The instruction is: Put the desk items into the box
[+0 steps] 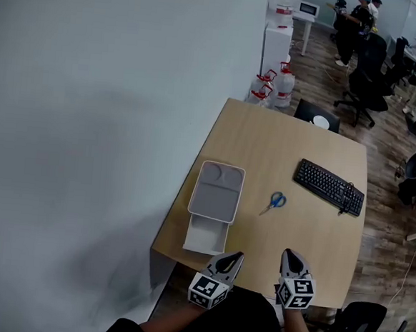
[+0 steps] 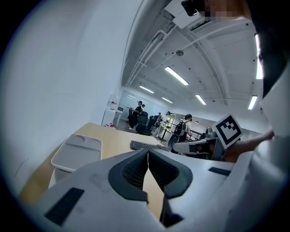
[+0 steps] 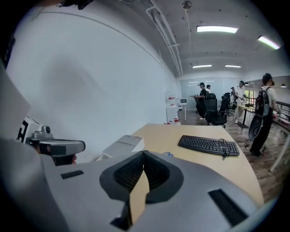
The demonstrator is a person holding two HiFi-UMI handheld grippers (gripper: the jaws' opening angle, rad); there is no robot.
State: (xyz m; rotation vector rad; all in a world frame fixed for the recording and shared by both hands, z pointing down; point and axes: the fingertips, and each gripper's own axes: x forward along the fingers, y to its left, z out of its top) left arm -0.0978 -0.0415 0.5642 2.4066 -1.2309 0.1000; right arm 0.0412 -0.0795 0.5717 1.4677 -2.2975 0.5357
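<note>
A white box (image 1: pixel 206 235) stands at the table's left edge, its grey lid (image 1: pixel 217 191) lying over its far part; the lid (image 2: pixel 77 152) also shows in the left gripper view and the box (image 3: pixel 123 146) in the right gripper view. Blue-handled scissors (image 1: pixel 275 201) lie just right of the box. A black keyboard (image 1: pixel 330 186) sits farther right, also seen as the keyboard (image 2: pixel 147 145) and the keyboard (image 3: pixel 208 145). My left gripper (image 1: pixel 233 260) hovers at the near table edge, shut and empty. My right gripper (image 1: pixel 291 257) is beside it, jaws meeting at the tips, holding nothing.
The wooden table (image 1: pixel 288 146) stands against a pale wall on the left. Water bottles (image 1: pixel 275 85) stand beyond its far edge, and office chairs (image 1: pixel 369 74) and people farther back. A dark chair (image 1: pixel 356 327) stands at the table's near right corner.
</note>
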